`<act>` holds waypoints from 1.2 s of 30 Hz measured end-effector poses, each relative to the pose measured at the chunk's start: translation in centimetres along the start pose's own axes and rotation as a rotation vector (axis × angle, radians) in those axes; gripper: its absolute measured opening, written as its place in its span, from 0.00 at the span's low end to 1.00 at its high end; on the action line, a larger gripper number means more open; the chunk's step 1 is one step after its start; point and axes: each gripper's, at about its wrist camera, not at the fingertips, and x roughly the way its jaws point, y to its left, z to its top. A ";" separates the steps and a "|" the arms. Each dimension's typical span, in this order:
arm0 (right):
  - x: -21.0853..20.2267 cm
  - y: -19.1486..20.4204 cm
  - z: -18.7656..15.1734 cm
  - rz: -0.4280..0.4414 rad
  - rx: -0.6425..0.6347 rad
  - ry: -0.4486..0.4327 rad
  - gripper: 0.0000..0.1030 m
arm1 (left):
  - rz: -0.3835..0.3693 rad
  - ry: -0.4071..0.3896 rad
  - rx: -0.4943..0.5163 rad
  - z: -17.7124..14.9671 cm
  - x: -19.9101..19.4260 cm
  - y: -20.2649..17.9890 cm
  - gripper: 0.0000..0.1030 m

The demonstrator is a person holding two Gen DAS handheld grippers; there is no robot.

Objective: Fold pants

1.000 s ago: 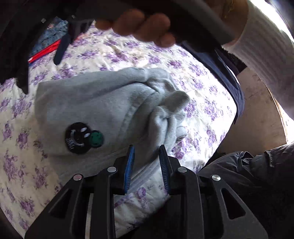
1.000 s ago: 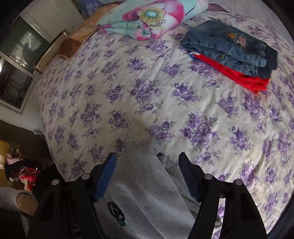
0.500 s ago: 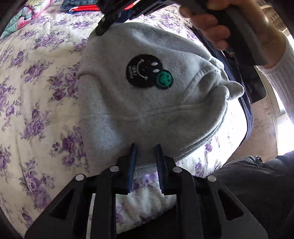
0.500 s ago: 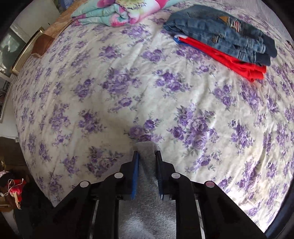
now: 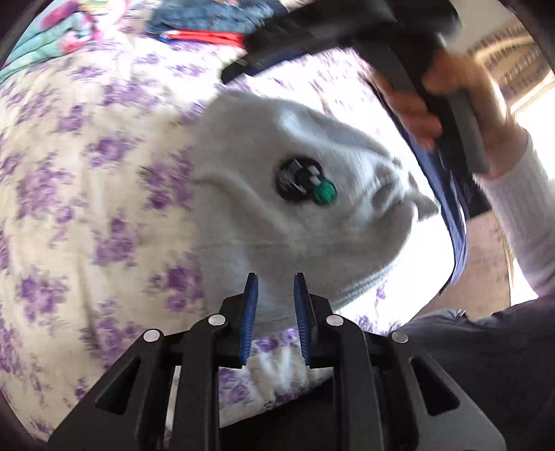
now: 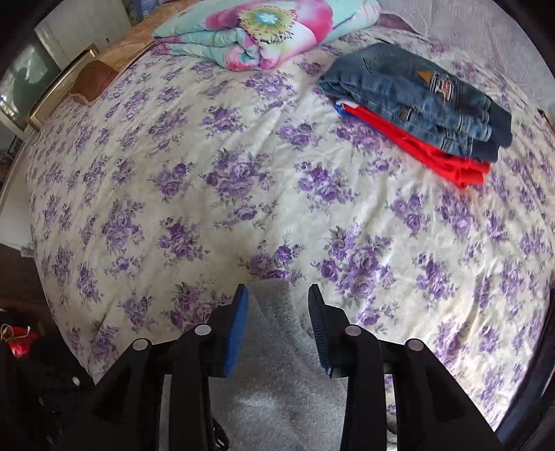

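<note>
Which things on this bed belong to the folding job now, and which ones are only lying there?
Part of the job:
- grey pants
- left tongs, shut on the pants' edge
- right tongs, opening, grey cloth between the pads

Only lying there:
- folded jeans
- red garment under the jeans
- rolled flowered blanket
- bedspread

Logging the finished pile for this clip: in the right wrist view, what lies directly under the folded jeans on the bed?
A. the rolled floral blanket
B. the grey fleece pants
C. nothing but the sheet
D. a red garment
D: a red garment sticks out from beneath the folded jeans.
</note>
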 end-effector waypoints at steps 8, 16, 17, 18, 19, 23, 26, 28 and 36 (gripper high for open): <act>6.1 1.0 0.9 -0.077 -0.079 0.164 0.40 | -0.014 0.073 -0.109 0.0 3.8 3.6 0.19; 6.1 -0.5 0.3 -0.092 0.062 0.091 0.24 | 0.035 0.085 -0.083 0.7 4.4 1.9 0.30; 5.1 -0.1 0.3 -0.071 0.052 0.067 0.24 | 0.029 0.086 -0.087 1.0 3.9 2.0 0.30; 3.6 -0.1 0.2 -0.062 0.052 0.036 0.24 | 0.025 0.075 -0.095 1.3 3.1 2.2 0.30; 1.8 -0.4 -0.2 -0.057 0.064 0.000 0.24 | 0.030 0.058 -0.102 1.8 2.3 2.6 0.30; -5.7 -3.2 -4.0 0.024 0.139 -0.083 0.33 | 0.000 -0.025 -0.148 3.5 -1.3 4.3 0.33; -8.4 -4.9 -9.1 0.051 0.183 -0.063 0.33 | -0.064 -0.066 -0.128 5.5 -2.3 3.6 0.43; -9.0 -5.0 -13.2 0.046 0.215 -0.051 0.33 | -0.075 -0.062 -0.055 7.6 -1.4 1.4 0.43; -5.0 -5.3 -23.2 0.045 0.433 0.022 0.36 | -0.082 0.146 0.263 15.3 9.0 -10.3 0.44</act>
